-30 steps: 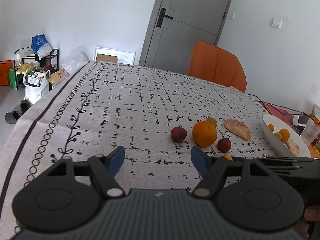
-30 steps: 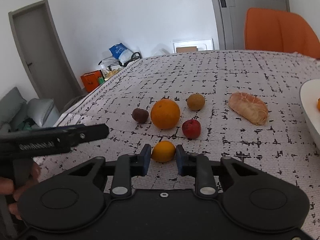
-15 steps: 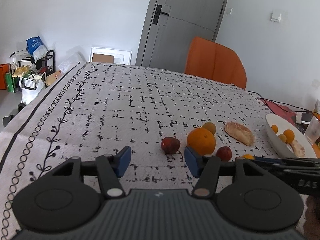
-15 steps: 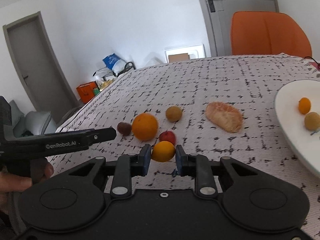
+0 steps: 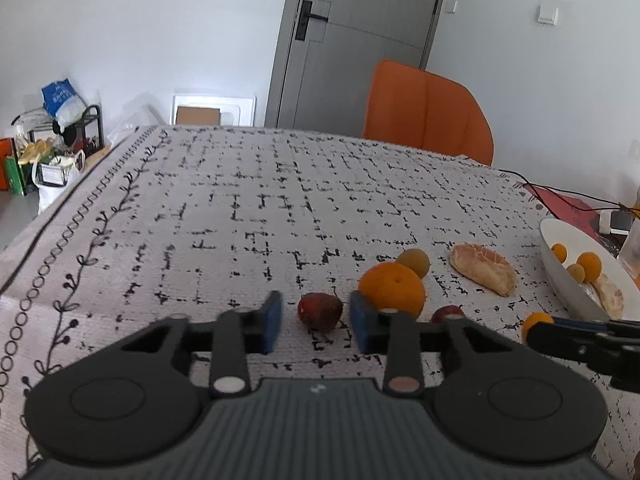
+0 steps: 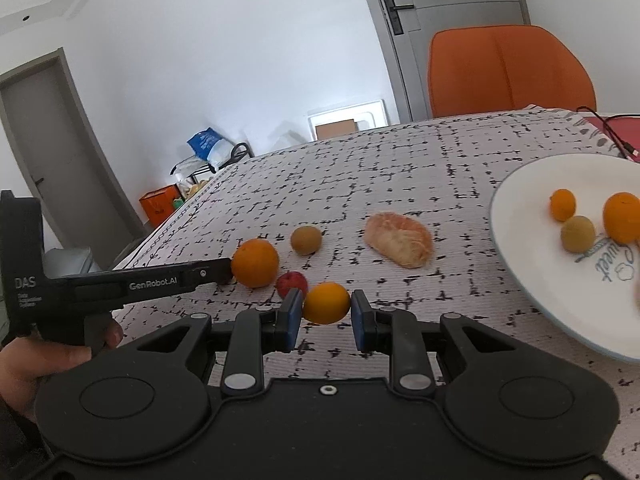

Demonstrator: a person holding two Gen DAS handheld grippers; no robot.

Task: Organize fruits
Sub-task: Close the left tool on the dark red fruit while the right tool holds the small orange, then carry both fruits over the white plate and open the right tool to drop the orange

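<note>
A bright room with plain white walls. A grey door with a dark lever handle stands closed in the far wall, two white switches beside it. An orange chair sits at the far edge of the table, which is covered by a pale cloth printed with broken black lines and a vine border. A white framed panel leans against the wall. To the left, a black rack holds bags and clutter. The right wrist view shows a second grey door and an orange box on the floor.
</note>
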